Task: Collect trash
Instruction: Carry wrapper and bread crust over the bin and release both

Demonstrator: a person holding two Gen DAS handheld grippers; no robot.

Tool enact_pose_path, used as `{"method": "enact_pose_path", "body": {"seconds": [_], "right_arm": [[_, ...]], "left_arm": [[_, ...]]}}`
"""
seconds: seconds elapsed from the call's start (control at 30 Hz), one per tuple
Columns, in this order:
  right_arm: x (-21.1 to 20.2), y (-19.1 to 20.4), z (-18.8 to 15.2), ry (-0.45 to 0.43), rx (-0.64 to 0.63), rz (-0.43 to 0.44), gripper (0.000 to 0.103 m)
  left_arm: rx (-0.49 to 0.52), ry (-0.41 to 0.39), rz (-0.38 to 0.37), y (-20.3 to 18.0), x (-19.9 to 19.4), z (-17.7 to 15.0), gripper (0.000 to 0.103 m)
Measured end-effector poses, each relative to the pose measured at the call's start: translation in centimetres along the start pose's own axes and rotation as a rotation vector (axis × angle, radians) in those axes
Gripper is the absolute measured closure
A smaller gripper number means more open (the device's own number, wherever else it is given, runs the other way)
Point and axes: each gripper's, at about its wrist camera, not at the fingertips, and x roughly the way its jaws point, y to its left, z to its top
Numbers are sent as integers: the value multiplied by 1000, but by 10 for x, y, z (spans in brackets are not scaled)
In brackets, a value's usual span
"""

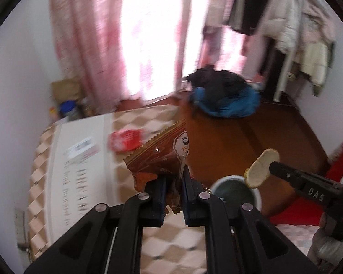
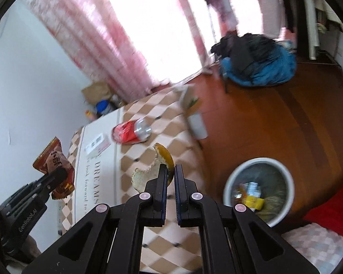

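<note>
My left gripper (image 1: 174, 178) is shut on a brown snack wrapper (image 1: 160, 153) and holds it above the checkered table (image 1: 171, 246); the wrapper also shows in the right wrist view (image 2: 55, 166). My right gripper (image 2: 170, 171) is shut on a piece of orange peel (image 2: 148, 171), which shows in the left wrist view (image 1: 261, 167) held above the white trash bin (image 1: 258, 196). The bin (image 2: 285, 173) stands on the floor right of the table with wrappers inside. A red soda can (image 2: 131, 131) lies on its side on the table.
A white printed mat (image 2: 96, 159) covers the table's left part. A blue and black pile of clothes (image 2: 258, 64) lies on the wooden floor. Pink curtains (image 2: 116, 34) hang behind. A red cloth (image 2: 331, 205) is at the right. Bags and bottles (image 2: 100, 100) sit in the corner.
</note>
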Motion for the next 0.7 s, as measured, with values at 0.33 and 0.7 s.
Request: {"method": "enact_pose_path", "body": {"seconds": [0.33,0.7], "right_arm": [[-30,-159,-13,27,120,-186,97],[77,-292,-58,266,262,-246,97]], "left_arm": [[85,200,-158,-126,108,-14,94],[156,479,-188,-178,248,-52,89]]}}
